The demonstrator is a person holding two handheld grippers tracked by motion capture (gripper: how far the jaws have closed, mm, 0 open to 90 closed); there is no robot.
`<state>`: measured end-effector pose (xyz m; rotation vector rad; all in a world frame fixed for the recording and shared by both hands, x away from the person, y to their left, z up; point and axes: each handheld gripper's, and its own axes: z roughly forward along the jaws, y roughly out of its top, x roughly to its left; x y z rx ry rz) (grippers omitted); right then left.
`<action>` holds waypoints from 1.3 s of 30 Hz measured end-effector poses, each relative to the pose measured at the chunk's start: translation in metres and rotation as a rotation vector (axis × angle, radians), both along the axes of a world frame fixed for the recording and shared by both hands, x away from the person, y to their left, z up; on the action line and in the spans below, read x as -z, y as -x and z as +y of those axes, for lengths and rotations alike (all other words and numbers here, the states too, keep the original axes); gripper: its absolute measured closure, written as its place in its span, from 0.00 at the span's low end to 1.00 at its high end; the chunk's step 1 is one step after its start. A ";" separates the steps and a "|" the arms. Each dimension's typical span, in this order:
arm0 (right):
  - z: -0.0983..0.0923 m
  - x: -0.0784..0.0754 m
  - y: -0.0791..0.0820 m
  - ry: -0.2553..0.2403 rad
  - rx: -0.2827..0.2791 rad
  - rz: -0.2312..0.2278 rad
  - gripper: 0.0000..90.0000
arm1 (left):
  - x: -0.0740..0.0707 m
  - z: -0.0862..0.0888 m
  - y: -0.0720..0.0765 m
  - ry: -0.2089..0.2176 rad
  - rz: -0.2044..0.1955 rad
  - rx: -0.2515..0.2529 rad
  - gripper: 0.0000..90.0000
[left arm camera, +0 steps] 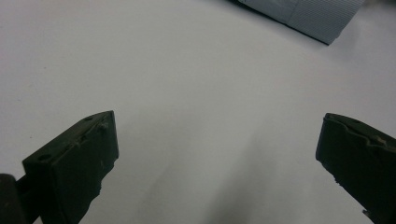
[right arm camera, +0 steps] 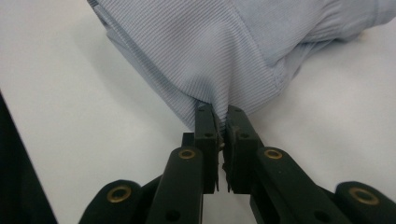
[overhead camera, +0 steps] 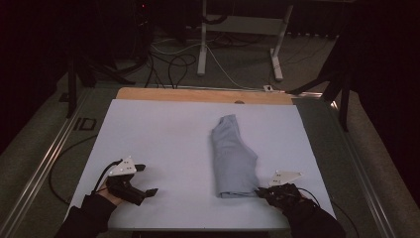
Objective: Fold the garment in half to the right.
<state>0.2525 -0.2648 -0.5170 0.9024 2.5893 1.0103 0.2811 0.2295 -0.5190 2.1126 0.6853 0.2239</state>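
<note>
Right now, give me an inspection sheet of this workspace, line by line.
Surface: pale sheet over a wooden tabletop, whose far strip is bare.
Job's things: folded light blue garment, lying lengthwise at right of centre, near end toward the person.
Clutter: nothing seen on the sheet.
Grippers: right gripper has its jaws pinched on the garment's near corner; left gripper rests at the sheet's near left, jaws wide apart over bare sheet, nothing between them.
Cables: a dark cable loops off the table's left side; loose cables on the floor behind.
Surroundings: dim room, white stand legs beyond the table.
</note>
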 end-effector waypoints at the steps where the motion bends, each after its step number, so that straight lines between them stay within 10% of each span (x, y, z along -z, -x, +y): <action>1: -0.001 0.001 0.000 -0.001 0.000 0.007 0.95 | 0.000 0.000 0.000 -0.001 -0.001 0.000 0.01; 13: -0.003 0.010 -0.002 0.023 0.001 0.039 0.89 | 0.000 -0.001 0.001 -0.002 -0.004 0.009 0.01; 19: -0.004 0.009 -0.004 -0.005 -0.003 0.045 0.61 | -0.001 -0.001 0.001 0.002 -0.006 0.011 0.01; 28: -0.013 -0.004 -0.014 -0.180 0.004 0.012 0.16 | -0.001 -0.001 0.001 0.009 -0.013 0.019 0.01; 39: -0.018 -0.008 -0.024 -0.326 0.007 -0.111 0.10 | -0.003 0.000 0.003 0.025 -0.022 0.028 0.01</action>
